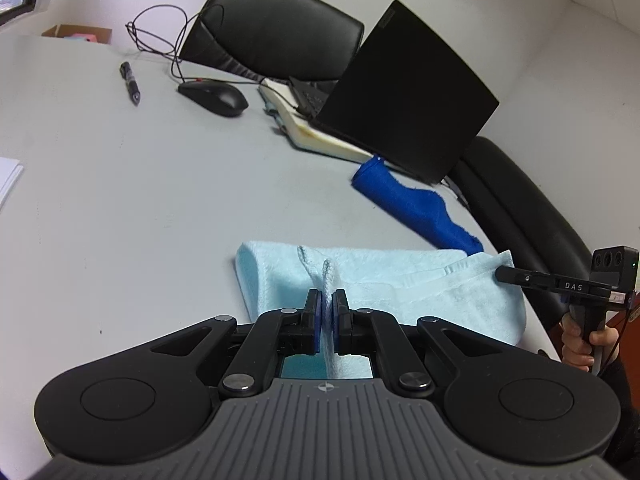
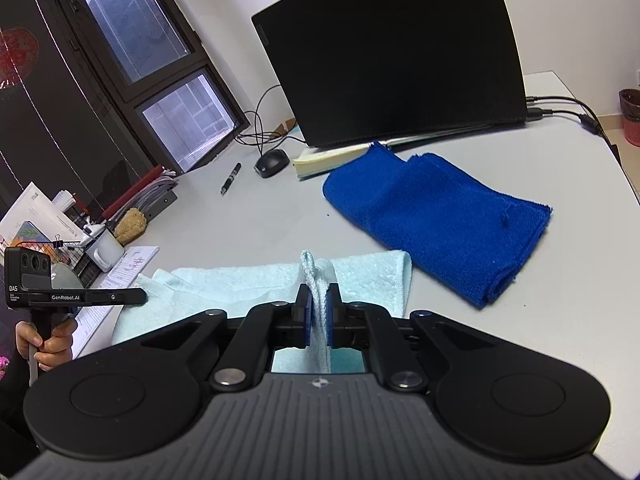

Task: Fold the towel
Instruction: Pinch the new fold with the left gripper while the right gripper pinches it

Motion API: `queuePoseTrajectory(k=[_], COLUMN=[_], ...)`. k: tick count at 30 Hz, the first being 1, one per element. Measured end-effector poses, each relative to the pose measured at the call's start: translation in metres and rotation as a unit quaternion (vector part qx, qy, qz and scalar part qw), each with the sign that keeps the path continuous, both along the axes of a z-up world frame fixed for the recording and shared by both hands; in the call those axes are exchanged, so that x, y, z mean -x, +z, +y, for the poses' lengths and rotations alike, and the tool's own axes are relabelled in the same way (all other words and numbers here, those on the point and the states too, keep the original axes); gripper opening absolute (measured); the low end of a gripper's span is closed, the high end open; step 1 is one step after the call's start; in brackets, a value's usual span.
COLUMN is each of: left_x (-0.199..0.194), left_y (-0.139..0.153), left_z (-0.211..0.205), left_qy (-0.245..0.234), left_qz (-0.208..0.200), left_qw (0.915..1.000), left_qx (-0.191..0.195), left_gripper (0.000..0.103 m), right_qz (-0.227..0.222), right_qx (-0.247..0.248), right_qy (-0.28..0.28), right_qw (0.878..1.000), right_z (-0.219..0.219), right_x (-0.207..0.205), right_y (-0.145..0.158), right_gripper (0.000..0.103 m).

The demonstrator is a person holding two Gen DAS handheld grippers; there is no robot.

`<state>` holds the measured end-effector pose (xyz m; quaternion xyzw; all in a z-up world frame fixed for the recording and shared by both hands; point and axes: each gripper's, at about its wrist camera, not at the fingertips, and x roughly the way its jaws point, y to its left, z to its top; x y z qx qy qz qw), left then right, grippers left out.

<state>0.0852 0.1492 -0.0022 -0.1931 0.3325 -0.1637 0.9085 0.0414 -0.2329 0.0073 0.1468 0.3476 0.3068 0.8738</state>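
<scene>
Left wrist view: 1 light blue towel (image 1: pixel 400 284) lies on the table (image 1: pixel 120 200), w/ left gripper (image 1: pixel 327 312) & right gripper (image 2: pixel 318 312) each pinching an edge. 1 dark blue towel (image 2: pixel 436 216) (folded) sits nearby, 1 laptop (image 2: pixel 392 52) behind.

On the table (image 2: pixel 248 220) the towel (image 2: pixel 240 280) lay nearest, a second towel (image 2: pixel 436 216) just behind it, with the laptop (image 2: pixel 392 52) farther back and the mouse (image 2: pixel 272 162) to its left.

Grey desk (image 2: pixel 248 216) against white walls (image 1: pixel 540 60), dark-framed window (image 2: pixel 160 68), black chair (image 1: pixel 272 20)
</scene>
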Motion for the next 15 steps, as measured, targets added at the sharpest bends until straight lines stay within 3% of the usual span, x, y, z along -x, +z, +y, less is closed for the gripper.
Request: queuePoseTrajectory(k=[15], left_x=[0.0039], left_y=[0.0113], left_z=[0.0005], left_qy=[0.002], left_qz=[-0.028], left_qw=[0.9996], left_qx=[0.009], left_gripper=[0.006], right_qz=[-0.019], right_qx=[-0.006], right_qy=[-0.011], right_qw=[1.000], right_z=[0.0010], right_x=[0.0003], right_y=[0.0095], right_gripper=[0.007])
